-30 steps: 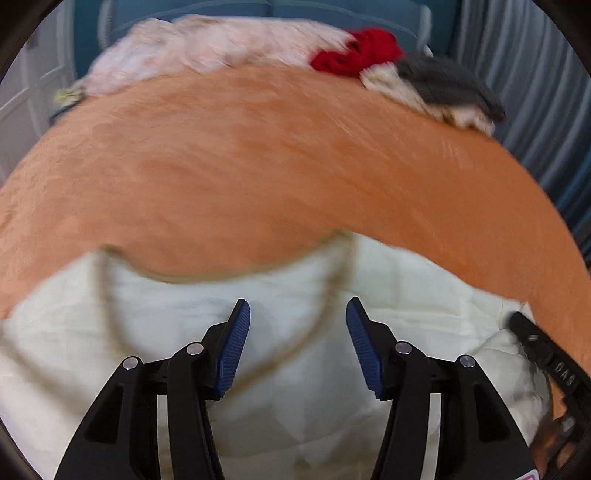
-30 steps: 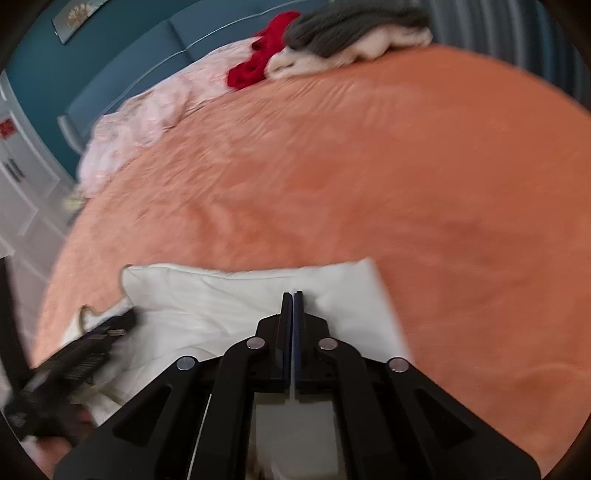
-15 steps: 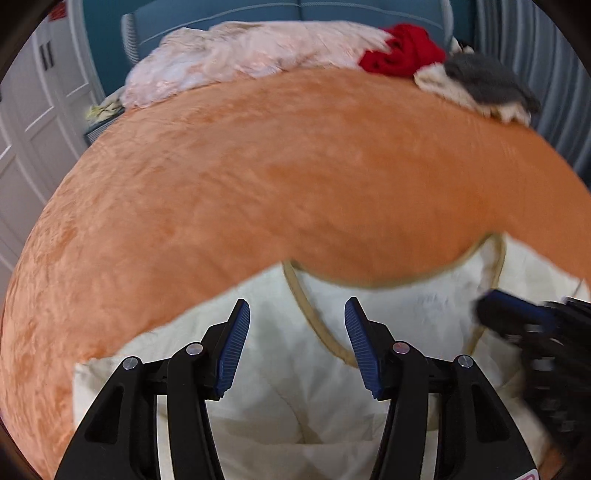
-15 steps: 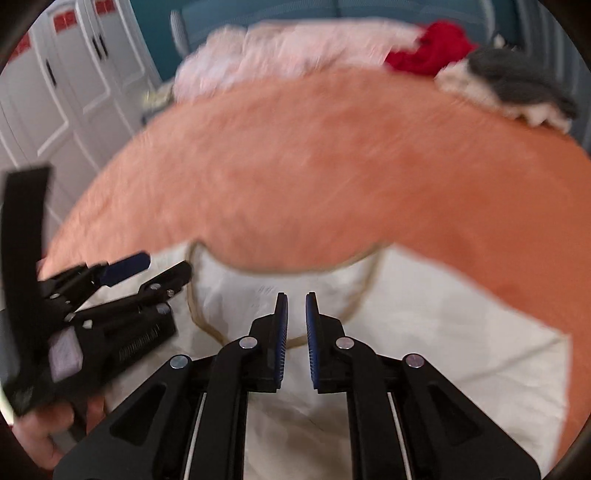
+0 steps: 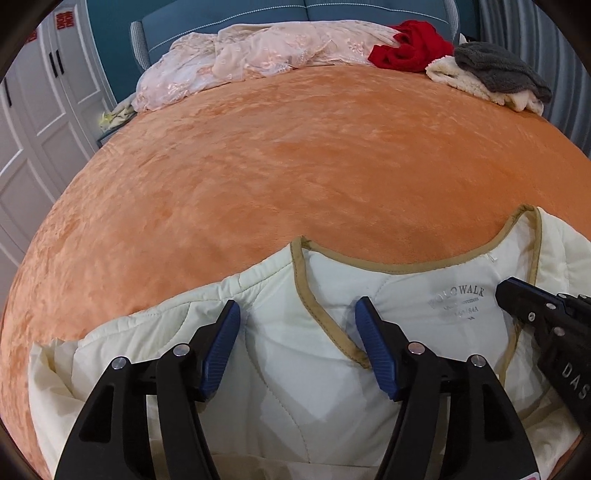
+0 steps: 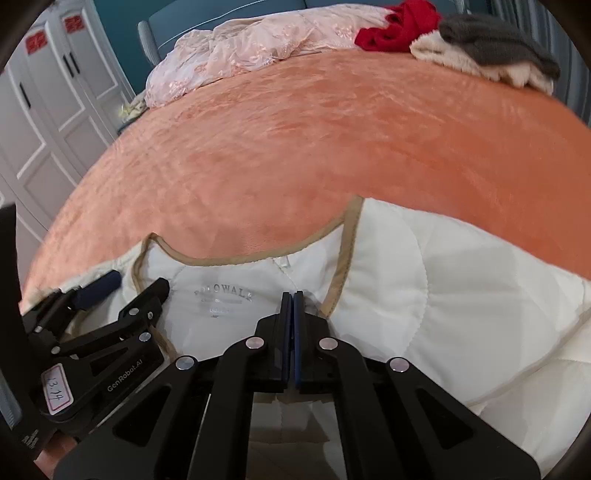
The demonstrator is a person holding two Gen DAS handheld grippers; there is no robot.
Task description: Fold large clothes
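A cream quilted jacket (image 5: pixel 280 354) with tan trim lies open on the orange bed cover (image 5: pixel 295 166), collar and inner label facing up; it also shows in the right wrist view (image 6: pixel 461 295). My left gripper (image 5: pixel 297 317) is open, its blue pads straddling the left collar edge just above the fabric. My right gripper (image 6: pixel 292 299) is shut near the right collar trim; whether fabric is pinched between the pads is hidden. The right gripper shows at the right edge of the left wrist view (image 5: pixel 546 321). The left gripper shows at the left of the right wrist view (image 6: pixel 103 295).
At the far end of the bed lie a pink lace garment (image 5: pixel 258 51), a red garment (image 5: pixel 410 46) and a grey and cream pile (image 5: pixel 495 74). White wardrobe doors (image 5: pixel 40 122) stand to the left. A blue headboard (image 5: pixel 306 11) is behind.
Both grippers shifted over the jacket toward the collar. The right gripper closed from slightly open to shut. The left gripper stayed open.
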